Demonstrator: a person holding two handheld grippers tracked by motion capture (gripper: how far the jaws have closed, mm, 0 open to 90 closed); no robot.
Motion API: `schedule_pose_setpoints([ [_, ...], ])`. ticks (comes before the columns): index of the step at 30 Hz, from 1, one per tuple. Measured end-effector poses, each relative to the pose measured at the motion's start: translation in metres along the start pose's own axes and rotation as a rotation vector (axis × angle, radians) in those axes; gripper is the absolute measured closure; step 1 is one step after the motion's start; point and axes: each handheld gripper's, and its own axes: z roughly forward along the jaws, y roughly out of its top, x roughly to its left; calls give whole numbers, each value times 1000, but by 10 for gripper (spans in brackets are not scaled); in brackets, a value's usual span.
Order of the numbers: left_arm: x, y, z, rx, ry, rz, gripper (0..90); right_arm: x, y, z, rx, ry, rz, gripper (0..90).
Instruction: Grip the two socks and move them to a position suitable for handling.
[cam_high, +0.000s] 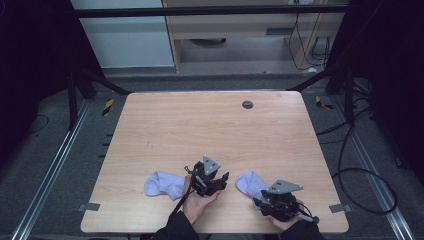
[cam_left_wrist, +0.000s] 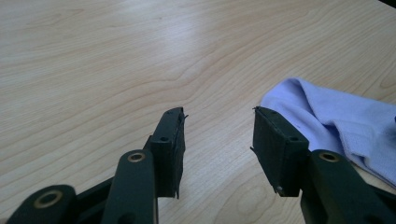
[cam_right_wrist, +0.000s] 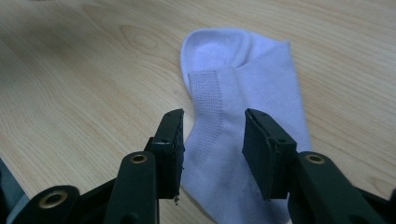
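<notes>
Two pale lilac socks lie flat near the front edge of a light wood-grain table. The right sock is soft knit fabric, its rounded end pointing away from the right gripper, with a ribbed band across the middle and one edge folded over. That gripper's black, blocky jaws stand partly apart on either side of the sock's near end, the fabric between them; whether the pads press on it cannot be told. The left sock lies crumpled just to the left of the left gripper, which sits between the two socks. Its jaws stand moderately wide over bare wood with nothing between them, lilac cloth lying just beside one jaw.
</notes>
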Motion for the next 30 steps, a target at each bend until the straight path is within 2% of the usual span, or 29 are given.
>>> schedule_pose_setpoints([
  [12,-15,0,17,10,-32,-7,544,3,-3,3,38,30,-2,666],
  [18,-25,1,26,29,-53,6,555,3,-4,4,55,34,0,692],
  [30,-29,-3,39,79,-60,5,672,3,-4,6,77,50,5,785],
])
